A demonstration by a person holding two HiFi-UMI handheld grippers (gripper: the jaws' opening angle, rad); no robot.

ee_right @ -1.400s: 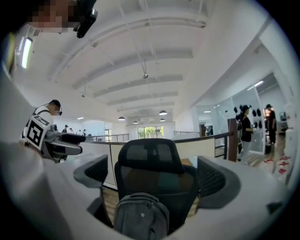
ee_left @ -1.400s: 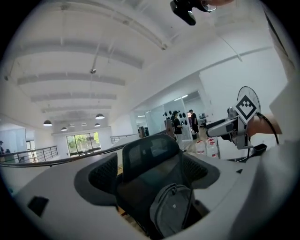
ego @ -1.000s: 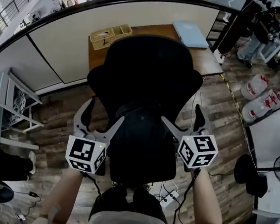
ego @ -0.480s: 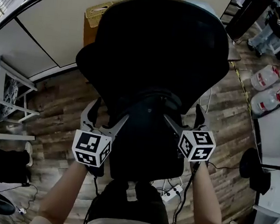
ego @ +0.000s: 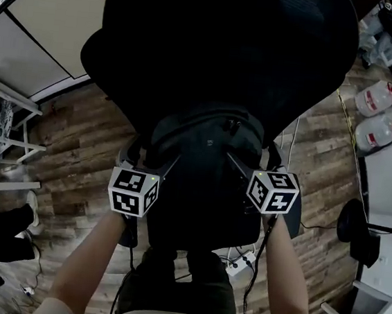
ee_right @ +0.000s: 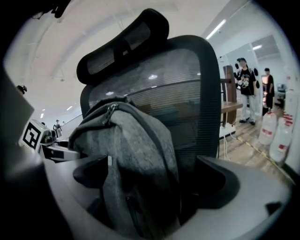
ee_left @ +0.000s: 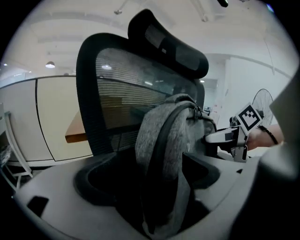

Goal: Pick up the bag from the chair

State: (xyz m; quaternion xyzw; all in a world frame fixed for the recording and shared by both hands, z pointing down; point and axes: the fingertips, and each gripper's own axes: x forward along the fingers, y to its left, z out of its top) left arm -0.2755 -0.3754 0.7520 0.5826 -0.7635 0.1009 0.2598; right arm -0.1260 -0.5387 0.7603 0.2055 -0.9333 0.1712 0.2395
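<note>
A grey backpack stands upright on the seat of a black mesh office chair, leaning against its backrest. My left gripper is open, its jaws set around the bag's left edge; in the left gripper view the bag fills the gap of that gripper. My right gripper is open too, with its jaws either side of the bag's right edge. In the right gripper view the bag, zip pull on top, sits between the jaws of the gripper. Whether the pads touch the fabric is hidden.
Big water bottles stand on the wooden floor at the right, with a fan base nearer me. A power strip and cables lie under the chair. A white frame chair is at the left. Two people stand far off.
Both grippers have pushed forward from beside the chair seat until their jaws straddle the bag's two sides. The head view has closed in, so the chair back now fills the top.
</note>
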